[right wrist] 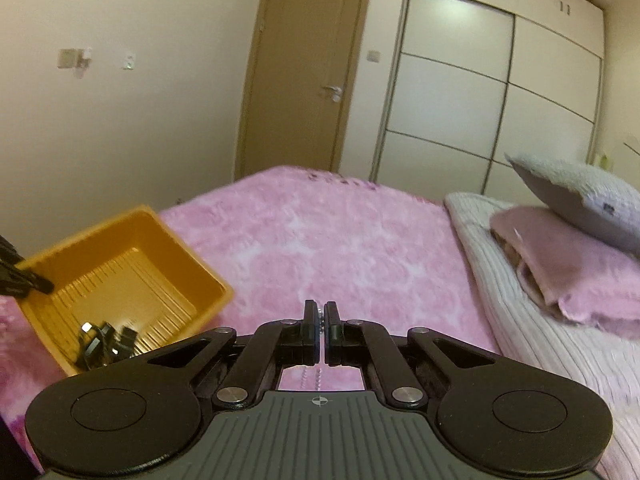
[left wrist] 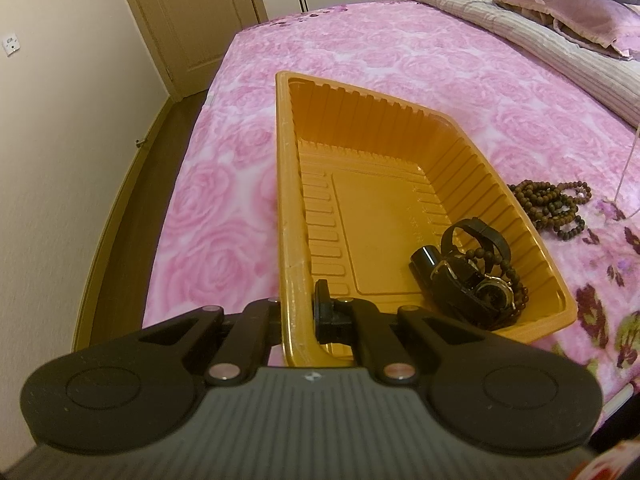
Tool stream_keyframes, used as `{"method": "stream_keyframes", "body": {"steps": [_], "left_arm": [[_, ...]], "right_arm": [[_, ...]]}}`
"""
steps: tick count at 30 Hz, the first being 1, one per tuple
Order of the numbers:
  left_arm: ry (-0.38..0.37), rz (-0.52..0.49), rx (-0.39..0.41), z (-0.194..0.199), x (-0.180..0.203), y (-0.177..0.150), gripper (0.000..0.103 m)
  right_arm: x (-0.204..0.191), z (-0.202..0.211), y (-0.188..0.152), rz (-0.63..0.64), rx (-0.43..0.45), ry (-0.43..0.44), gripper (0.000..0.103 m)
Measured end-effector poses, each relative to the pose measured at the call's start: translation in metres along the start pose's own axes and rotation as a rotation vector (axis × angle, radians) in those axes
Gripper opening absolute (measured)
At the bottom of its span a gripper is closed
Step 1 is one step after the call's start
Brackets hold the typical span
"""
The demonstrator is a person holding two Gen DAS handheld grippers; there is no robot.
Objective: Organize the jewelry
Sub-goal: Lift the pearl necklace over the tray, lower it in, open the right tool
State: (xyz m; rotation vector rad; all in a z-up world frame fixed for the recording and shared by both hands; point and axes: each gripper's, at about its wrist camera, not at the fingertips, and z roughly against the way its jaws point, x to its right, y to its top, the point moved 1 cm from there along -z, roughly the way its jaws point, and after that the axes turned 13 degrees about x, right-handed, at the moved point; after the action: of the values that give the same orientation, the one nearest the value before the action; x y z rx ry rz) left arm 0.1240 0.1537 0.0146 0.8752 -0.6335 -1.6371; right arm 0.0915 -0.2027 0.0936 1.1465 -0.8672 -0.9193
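Note:
An orange plastic tray (left wrist: 285, 200) lies on the pink bed. My left gripper (left wrist: 298, 302) is shut on its near left rim, one finger inside the wall and one outside. In the tray's near right corner sit black watches (left wrist: 472, 284) and a dark bead bracelet (left wrist: 516, 280). More brown bead bracelets (left wrist: 554, 206) lie on the bedspread right of the tray. My right gripper (right wrist: 321, 309) is raised above the bed and shut on a thin silvery beaded chain (right wrist: 321, 317), which hangs below the fingers. The tray (right wrist: 120, 240) is to its lower left.
The pink rose bedspread (right wrist: 340, 240) stretches ahead. Pillows (right wrist: 572, 264) and a folded striped quilt (right wrist: 512, 320) lie at the right. A door (right wrist: 304, 72) and a wardrobe (right wrist: 500, 92) stand behind the bed. The bed's left edge drops to a narrow strip of floor (left wrist: 132, 208) by the wall.

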Motion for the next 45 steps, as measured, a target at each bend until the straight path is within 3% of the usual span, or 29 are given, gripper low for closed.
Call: {"method": "stream_keyframes", "body": {"steps": [8,17,22,30,36,45], "left_arm": [[-0.003,0.0,0.001,0.001,0.001,0.001,0.003],[-0.007,0.005,0.006,0.002,0.0,0.0,0.004],[-0.009,0.012,0.008,0.002,-0.001,-0.001,0.004],[-0.011,0.015,0.01,0.001,-0.001,-0.001,0.003],[-0.01,0.016,0.01,0.001,-0.001,-0.001,0.003],[-0.009,0.014,0.009,0.0,-0.002,0.001,0.003]], "right_arm": [[-0.027,-0.008,0.039,-0.02,0.068,0.15,0.002],[-0.081,-0.054,0.076,-0.018,0.127,0.332,0.002],[-0.113,-0.1,0.068,-0.014,0.073,0.402,0.002],[-0.131,-0.158,0.032,-0.019,-0.017,0.422,0.002],[-0.123,-0.165,0.03,-0.053,-0.003,0.448,0.002],[-0.126,-0.179,0.009,-0.064,-0.08,0.448,0.002]]}}
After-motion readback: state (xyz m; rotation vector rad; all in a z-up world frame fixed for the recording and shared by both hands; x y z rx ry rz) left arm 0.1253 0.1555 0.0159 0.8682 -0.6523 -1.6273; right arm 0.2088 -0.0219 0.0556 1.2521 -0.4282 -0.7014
